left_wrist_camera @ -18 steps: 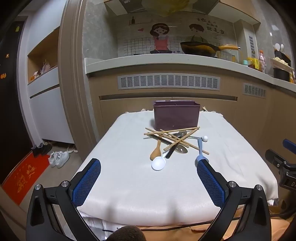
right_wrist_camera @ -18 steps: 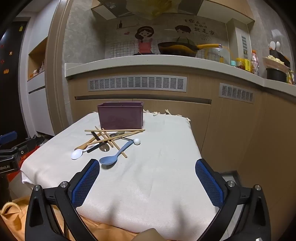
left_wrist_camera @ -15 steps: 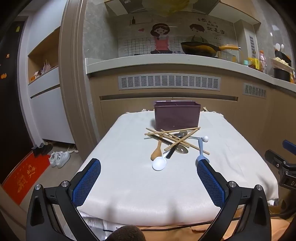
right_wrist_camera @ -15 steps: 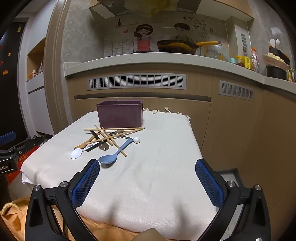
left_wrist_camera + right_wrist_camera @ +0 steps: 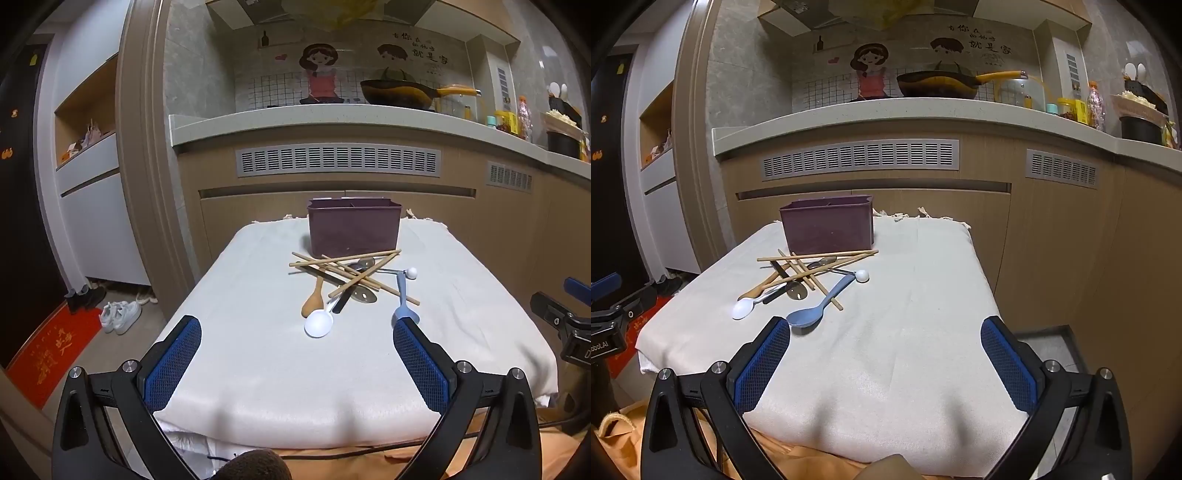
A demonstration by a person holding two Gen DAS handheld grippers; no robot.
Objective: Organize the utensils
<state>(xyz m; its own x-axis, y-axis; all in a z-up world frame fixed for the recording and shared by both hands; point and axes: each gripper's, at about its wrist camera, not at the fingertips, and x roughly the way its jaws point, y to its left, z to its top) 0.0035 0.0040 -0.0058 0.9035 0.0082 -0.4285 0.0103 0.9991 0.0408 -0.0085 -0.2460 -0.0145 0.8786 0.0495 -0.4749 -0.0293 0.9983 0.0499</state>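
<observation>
A dark purple utensil box (image 5: 354, 226) stands at the far end of a white-clothed table (image 5: 258, 354); it also shows in the right wrist view (image 5: 827, 224). In front of it lies a pile of wooden chopsticks (image 5: 343, 260), a wooden spoon (image 5: 313, 301), a white spoon (image 5: 318, 325), a blue spoon (image 5: 809, 314) and a small round-bladed cutter (image 5: 364, 295). My left gripper (image 5: 297, 336) is open and empty above the table's near edge. My right gripper (image 5: 886, 338) is open and empty, to the right of the pile.
A kitchen counter (image 5: 332, 122) with a pan (image 5: 399, 92) runs behind the table, with cabinets below. Shoes (image 5: 120, 314) and a red mat (image 5: 48, 354) lie on the floor at the left. Orange fabric (image 5: 812, 461) hangs under the table's near edge.
The right gripper has drifted slightly forward and upward, so the table looks a little closer. The left gripper has barely moved. Nothing on the table has moved.
</observation>
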